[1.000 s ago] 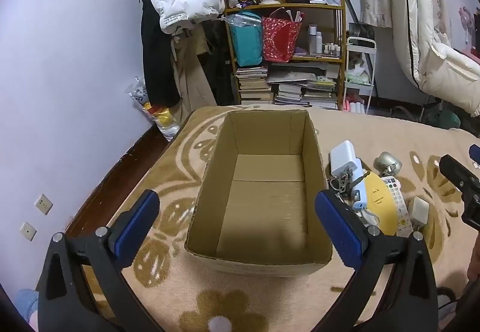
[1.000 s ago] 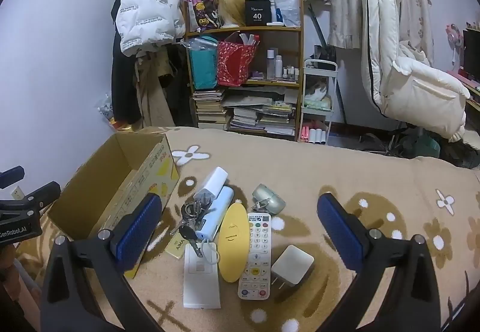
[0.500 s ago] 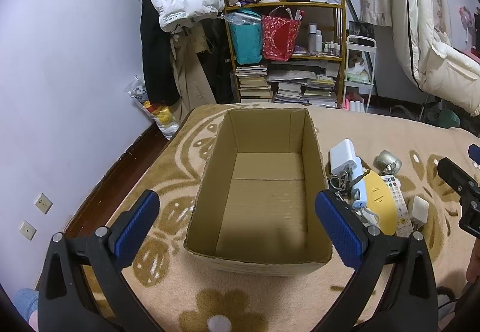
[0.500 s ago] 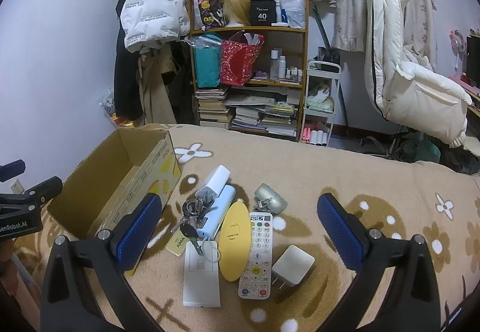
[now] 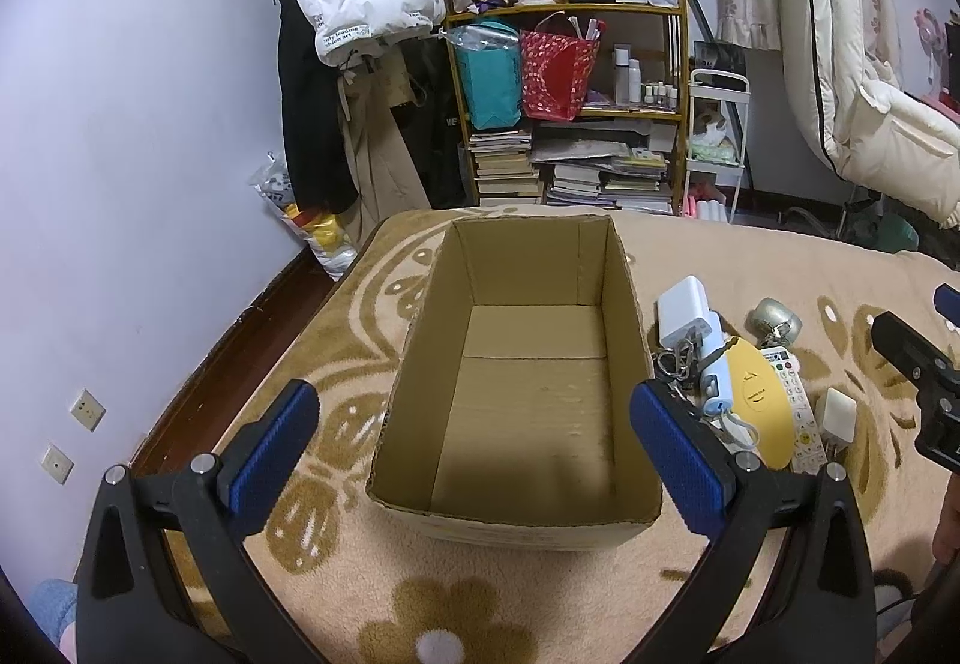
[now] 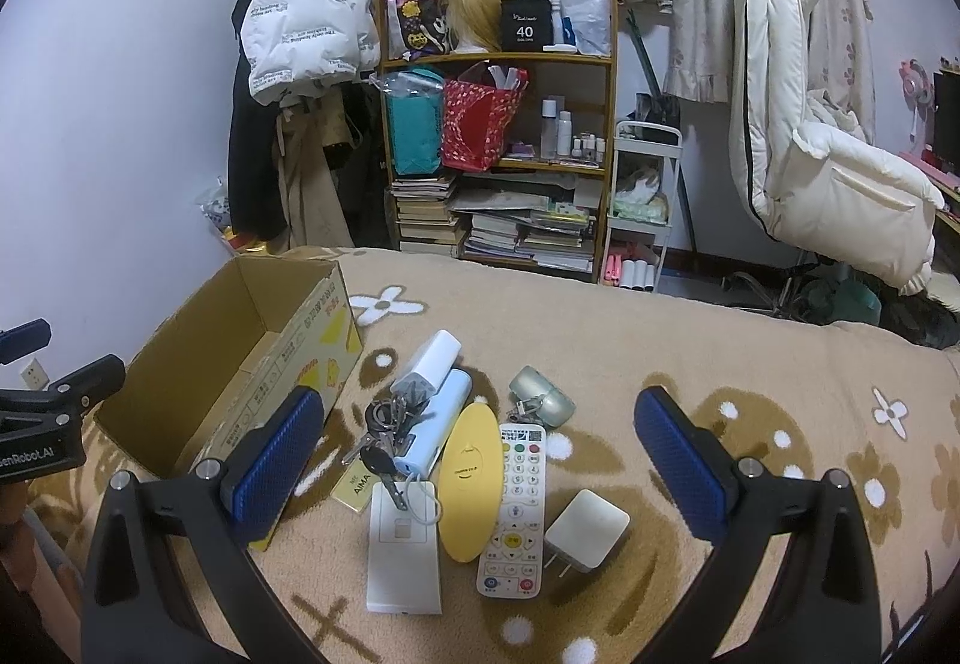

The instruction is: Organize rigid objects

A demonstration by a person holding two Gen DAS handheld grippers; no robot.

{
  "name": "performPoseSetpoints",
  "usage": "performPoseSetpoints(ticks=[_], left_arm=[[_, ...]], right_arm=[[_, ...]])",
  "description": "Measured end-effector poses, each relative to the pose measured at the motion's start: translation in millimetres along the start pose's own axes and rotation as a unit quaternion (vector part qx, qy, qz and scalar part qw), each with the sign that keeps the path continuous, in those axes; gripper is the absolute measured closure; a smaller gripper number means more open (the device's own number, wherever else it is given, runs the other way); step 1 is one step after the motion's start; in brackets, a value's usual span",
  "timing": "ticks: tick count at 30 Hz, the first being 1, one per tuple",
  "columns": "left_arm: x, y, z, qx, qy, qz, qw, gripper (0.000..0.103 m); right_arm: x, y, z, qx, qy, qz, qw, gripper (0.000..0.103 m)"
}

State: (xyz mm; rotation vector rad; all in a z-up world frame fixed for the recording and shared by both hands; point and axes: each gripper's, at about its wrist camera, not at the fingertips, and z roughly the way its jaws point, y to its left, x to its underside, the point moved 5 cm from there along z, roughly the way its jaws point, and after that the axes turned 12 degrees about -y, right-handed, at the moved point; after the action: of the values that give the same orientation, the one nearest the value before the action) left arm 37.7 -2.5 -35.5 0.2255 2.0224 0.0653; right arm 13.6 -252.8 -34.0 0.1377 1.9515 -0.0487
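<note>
Left gripper (image 5: 474, 448): jaws wide apart, holding nothing, hanging over the near end of the cardboard box (image 5: 522, 529). The box stands open-topped near the left edge of the blanket (image 6: 690, 340); its floor is bare. Its long axis runs from the near edge of the blanket toward the far edge.

Status, as judged: nothing has been put away yet. All items remain outside the box, so the whole sorting job is left.

The items lie in a tight cluster just right of the box, near the middle of the blanket. Left to right in the right wrist view:
- bunch of keys (image 6: 384, 430) with a small gold tag, partly on the white card (image 6: 403, 544);
- white charger block (image 6: 429, 364) and pale blue power bank (image 6: 435, 424), side by side, long axes running near-left to far-right;
- yellow oval disc (image 6: 471, 478), long axis near to far, its edge against the remote control (image 6: 515, 508);
- remote control, long axis near to far, coloured buttons at the far end;
- small silvery object (image 6: 543, 400) at the far end of the remote; what it is cannot be told;
- white plug adapter (image 6: 587, 529), prongs toward the near-left.

Right gripper (image 6: 474, 448): jaws wide apart, empty, hanging above this cluster and touching none of it.
</note>
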Motion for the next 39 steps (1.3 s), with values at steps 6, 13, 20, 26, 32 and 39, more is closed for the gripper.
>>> performPoseSetpoints(ticks=[6,13,20,26,32,39], left_arm=[[-0.2,-1.9,-0.1,0.003,0.002,0.002,1.0000,0.001],[0.1,-4.1,0.3,0.005,0.004,0.008,1.0000,0.001],[-0.4,-4.1,-0.1,0.004,0.004,0.008,1.0000,0.001],[-0.7,-4.6,-0.7,0.004,0.004,0.008,1.0000,0.001],[-0.5,-3.8,0.3,0.003,0.007,0.007,0.9999,0.001],[0.3,-1.3,3.0,-0.001,0.013,0.008,0.9999,0.001]], right_arm=[[0.9,0.3,-0.2,0.001,0.001,0.000,1.000,0.000],[1.9,0.2,-0.2,0.000,0.002,0.000,1.000,0.000],[5.5,0.3,0.0,0.003,0.001,-0.003,1.000,0.000],[4.9,1.0,0.2,0.003,0.001,-0.003,1.000,0.000],[5.0,1.5,0.3,0.002,0.001,-0.004,1.000,0.000],[3.9,1.1,-0.1,0.003,0.002,-0.003,1.000,0.000]])
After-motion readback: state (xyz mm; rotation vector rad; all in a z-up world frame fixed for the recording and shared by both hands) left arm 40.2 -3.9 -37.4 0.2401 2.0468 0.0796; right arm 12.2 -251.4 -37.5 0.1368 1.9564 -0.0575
